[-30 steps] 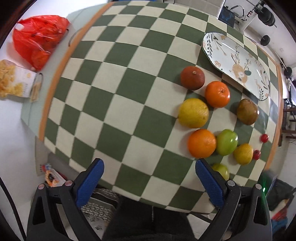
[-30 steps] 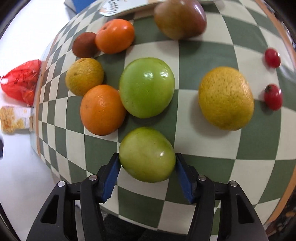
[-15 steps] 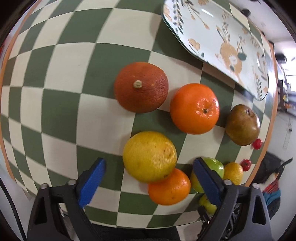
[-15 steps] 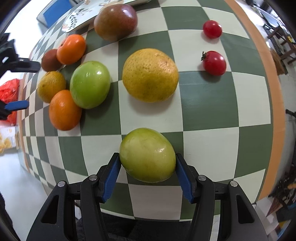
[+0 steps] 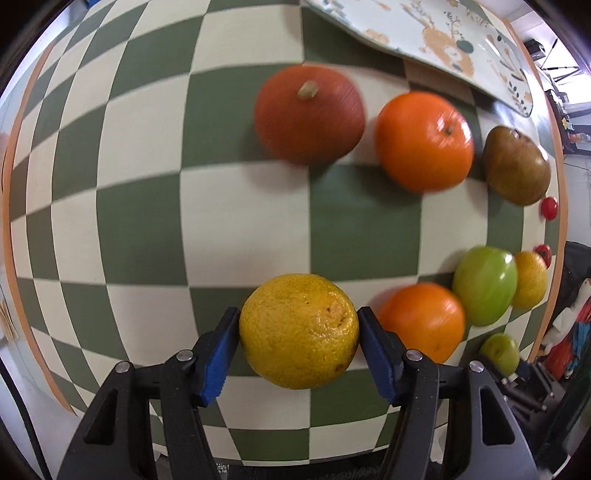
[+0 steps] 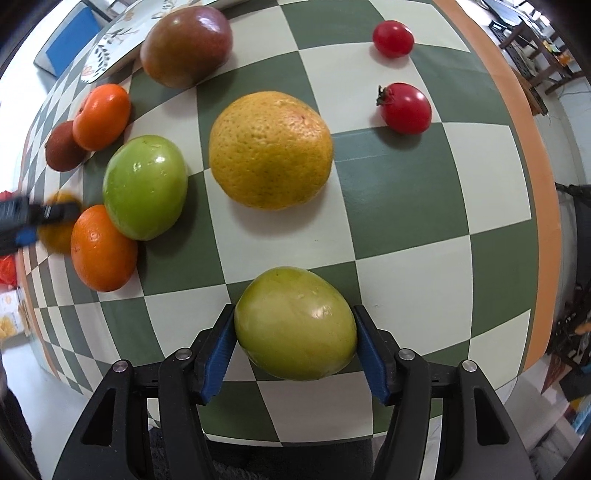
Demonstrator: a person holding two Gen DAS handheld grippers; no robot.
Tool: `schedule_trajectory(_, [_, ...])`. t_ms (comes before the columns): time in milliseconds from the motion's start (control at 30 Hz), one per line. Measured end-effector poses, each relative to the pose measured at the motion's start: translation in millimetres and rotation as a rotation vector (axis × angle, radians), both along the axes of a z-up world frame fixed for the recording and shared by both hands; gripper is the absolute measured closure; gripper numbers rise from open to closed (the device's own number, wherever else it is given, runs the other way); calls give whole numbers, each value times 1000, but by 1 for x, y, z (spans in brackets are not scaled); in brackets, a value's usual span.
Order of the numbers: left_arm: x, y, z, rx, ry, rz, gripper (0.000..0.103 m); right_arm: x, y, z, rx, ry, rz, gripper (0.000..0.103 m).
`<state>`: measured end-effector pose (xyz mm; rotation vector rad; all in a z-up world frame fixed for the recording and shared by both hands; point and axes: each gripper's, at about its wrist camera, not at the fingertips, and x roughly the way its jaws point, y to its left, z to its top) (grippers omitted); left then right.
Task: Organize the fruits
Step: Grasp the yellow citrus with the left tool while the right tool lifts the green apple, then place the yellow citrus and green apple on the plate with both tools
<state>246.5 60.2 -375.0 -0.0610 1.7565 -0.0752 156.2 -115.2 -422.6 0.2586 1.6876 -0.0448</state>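
Observation:
On the green-and-cream checked table, my left gripper [image 5: 297,332] points down and its jaws are closing on a yellow orange [image 5: 299,330]. Both blue pads touch its sides. In the right wrist view this gripper shows blurred at the left edge. My right gripper [image 6: 295,328] holds a pale green fruit [image 6: 295,323] low over the table near the front edge. Its jaws are starting to open, with the pads still against the fruit. Loose on the table lie a large yellow orange [image 6: 271,149], a green fruit [image 6: 146,186], two oranges [image 6: 103,247] [image 6: 101,116] and a dark red fruit [image 5: 309,112].
A patterned oval plate [image 5: 424,26] lies at the back of the table. A brownish-red fruit [image 6: 186,44] sits by its rim. Two cherry tomatoes [image 6: 392,38] [image 6: 404,107] lie near the orange-banded table edge [image 6: 539,221]. A red bag and boxes are on the floor at the left.
My left gripper dropped over the yellow orange and its jaws narrowed from wide open onto it. My right gripper carried the green fruit away from the cluster and lower.

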Motion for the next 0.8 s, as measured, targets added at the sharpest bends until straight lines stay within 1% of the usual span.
schedule_trajectory(33, [-3,4,-1,-9,-3,16,42,-2,-11,5,-1,4,1,38])
schedule_trajectory(100, [-4,7,-1,-8,-12,28,42,-5,-19,5,-8,8,6,38])
schedule_trajectory(200, [-5,6,0,-11,-28,31,42,-7,-14,0,-6,-8,14,38])
schedule_trajectory(233, [-11,7,6,-17,-33,33,42,-8,-15,0,-1,-10,16,38])
schedule_trajectory(267, [-19,10,17,-22,-39,36,42,-8,-13,-2,8,-10,15,39])
schedule_trajectory(300, [-20,5,21,-24,-45,36,42,-7,-11,-3,14,-7,13,39])
schedule_trajectory(367, [-23,6,39,-49,-66,41,42,-12,-26,5,23,-16,26,39])
schedule_trajectory(400, [-23,6,49,-65,-78,44,42,-15,-49,15,38,-24,28,39])
schedule_trajectory(500, [-18,-4,87,-117,-129,56,42,-10,-51,42,120,-54,16,39])
schedule_trajectory(533, [-9,-9,102,-135,-152,63,42,-4,-51,51,150,-75,14,39])
schedule_trajectory(600, [10,-19,120,-163,-179,79,42,13,-56,76,188,-125,25,39])
schedule_trajectory(633, [27,-24,130,-185,-192,90,42,17,-56,91,205,-147,29,39])
schedule_trajectory(667, [42,-28,136,-197,-199,102,42,31,-60,104,228,-173,33,39])
schedule_trajectory(700, [57,-38,135,-202,-203,113,42,45,-63,114,246,-198,41,39])
schedule_trajectory(767, [91,-42,138,-216,-203,132,42,90,-69,142,265,-240,65,39])
schedule_trajectory(800, [107,-44,133,-213,-200,152,42,102,-71,149,265,-260,79,39])
